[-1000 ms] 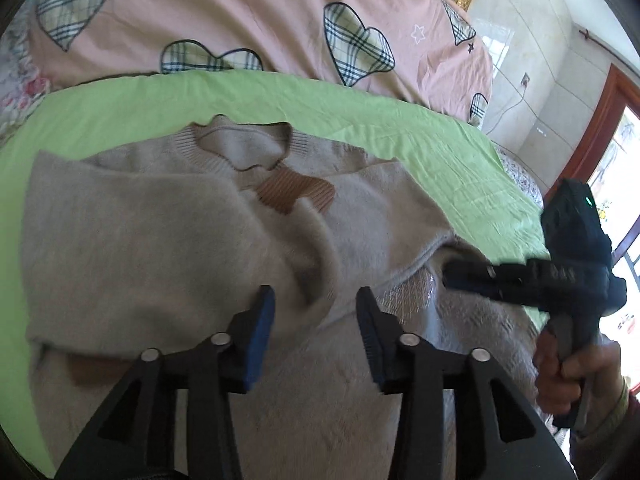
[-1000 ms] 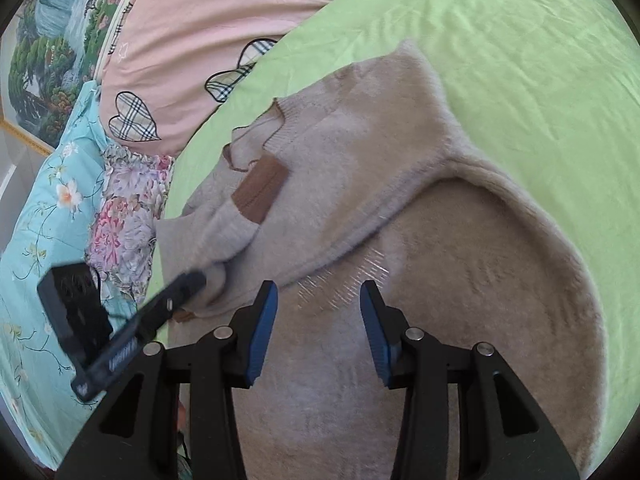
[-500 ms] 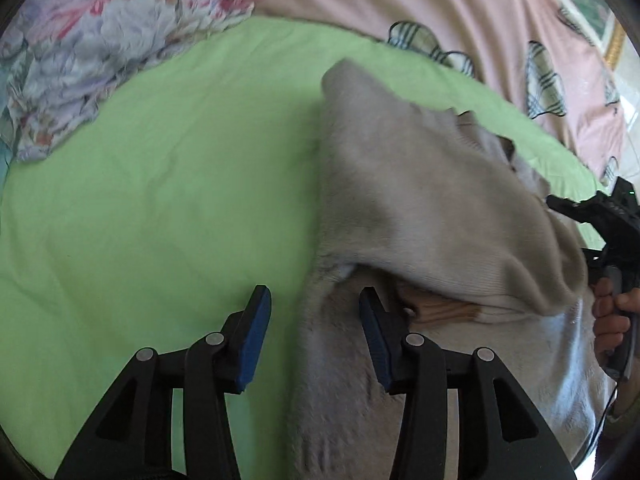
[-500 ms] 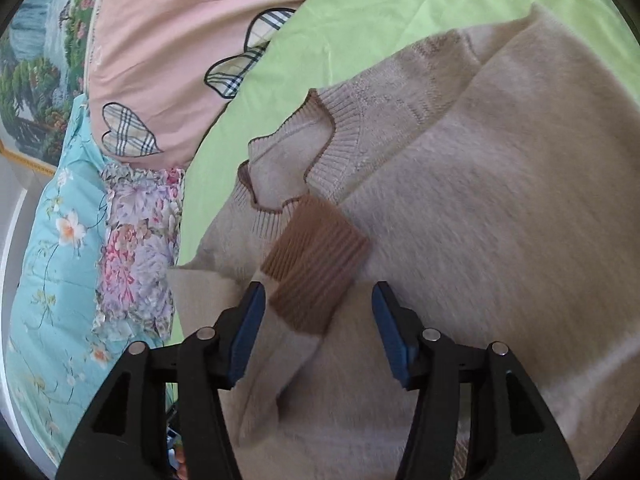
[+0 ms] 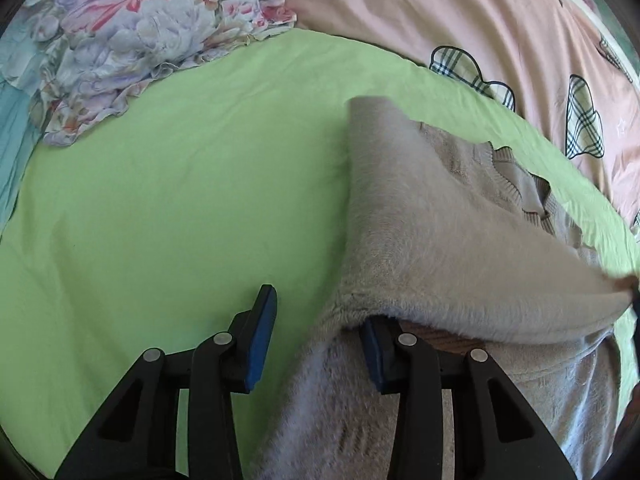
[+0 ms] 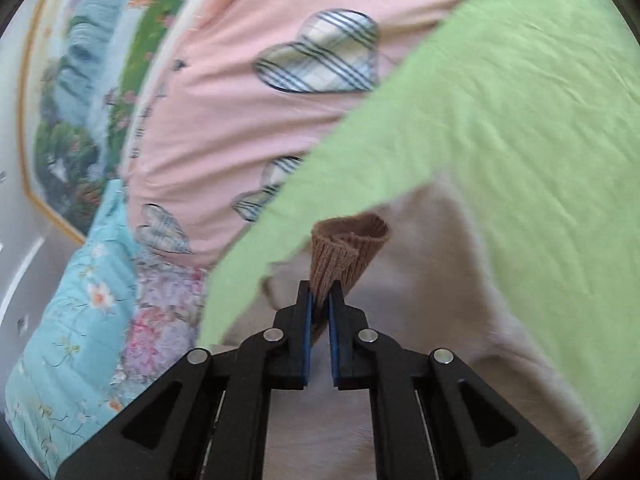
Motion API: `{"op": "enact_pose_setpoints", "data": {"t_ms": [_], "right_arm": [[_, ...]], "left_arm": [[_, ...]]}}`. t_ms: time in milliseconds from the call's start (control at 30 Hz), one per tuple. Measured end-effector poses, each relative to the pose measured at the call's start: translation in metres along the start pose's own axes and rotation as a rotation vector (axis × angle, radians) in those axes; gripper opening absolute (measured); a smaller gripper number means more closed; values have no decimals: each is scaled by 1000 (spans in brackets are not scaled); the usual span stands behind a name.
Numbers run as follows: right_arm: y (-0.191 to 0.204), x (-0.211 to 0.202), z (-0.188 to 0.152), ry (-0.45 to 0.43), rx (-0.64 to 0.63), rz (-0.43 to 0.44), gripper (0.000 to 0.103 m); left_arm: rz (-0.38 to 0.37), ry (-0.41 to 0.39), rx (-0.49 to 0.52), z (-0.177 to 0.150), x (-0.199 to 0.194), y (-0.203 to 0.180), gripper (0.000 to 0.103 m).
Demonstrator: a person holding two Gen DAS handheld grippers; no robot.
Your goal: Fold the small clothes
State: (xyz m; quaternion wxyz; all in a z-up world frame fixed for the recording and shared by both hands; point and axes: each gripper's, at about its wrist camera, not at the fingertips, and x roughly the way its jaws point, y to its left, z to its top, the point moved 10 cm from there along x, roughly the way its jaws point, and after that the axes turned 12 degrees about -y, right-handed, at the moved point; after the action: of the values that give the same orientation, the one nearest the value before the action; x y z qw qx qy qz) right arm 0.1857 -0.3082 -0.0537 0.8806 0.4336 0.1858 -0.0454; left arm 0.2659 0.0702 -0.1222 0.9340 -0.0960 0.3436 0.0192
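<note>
Two right tongs (image 6: 319, 300) pads pinch fuzzy beige sweater's (image 5: 440, 240) ribbed brown cuff (image 6: 344, 252)

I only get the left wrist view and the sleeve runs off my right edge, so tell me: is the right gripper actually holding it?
Observer: Yes, the right gripper is shut on the brown ribbed cuff.
Operator: Is the cuff lying on the sweater?
Observer: No, it stands up beyond the fingertips, its mouth open.
Operator: What's behind it?
Observer: The green sheet, then the pink heart-print quilt.
</note>
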Motion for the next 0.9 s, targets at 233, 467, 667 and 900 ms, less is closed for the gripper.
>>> {"op": "enact_pose_setpoints", "data": {"t_ms": [233, 467, 667, 900], "right_arm": [[-16, -8, -6, -23, -13, 3, 8], [-44, -9, -21, 54, -80, -117, 8], [-56, -7, -40, 130, -68, -142, 14], [-56, -12, -39, 138, -48, -127, 23]], "left_arm": [[1, 6, 2, -4, -4, 1, 42], [-15, 4, -38, -7, -4, 5, 43], [-120, 60, -82, -10, -10, 3, 41], [-390, 106, -128, 23, -19, -26, 66]]}}
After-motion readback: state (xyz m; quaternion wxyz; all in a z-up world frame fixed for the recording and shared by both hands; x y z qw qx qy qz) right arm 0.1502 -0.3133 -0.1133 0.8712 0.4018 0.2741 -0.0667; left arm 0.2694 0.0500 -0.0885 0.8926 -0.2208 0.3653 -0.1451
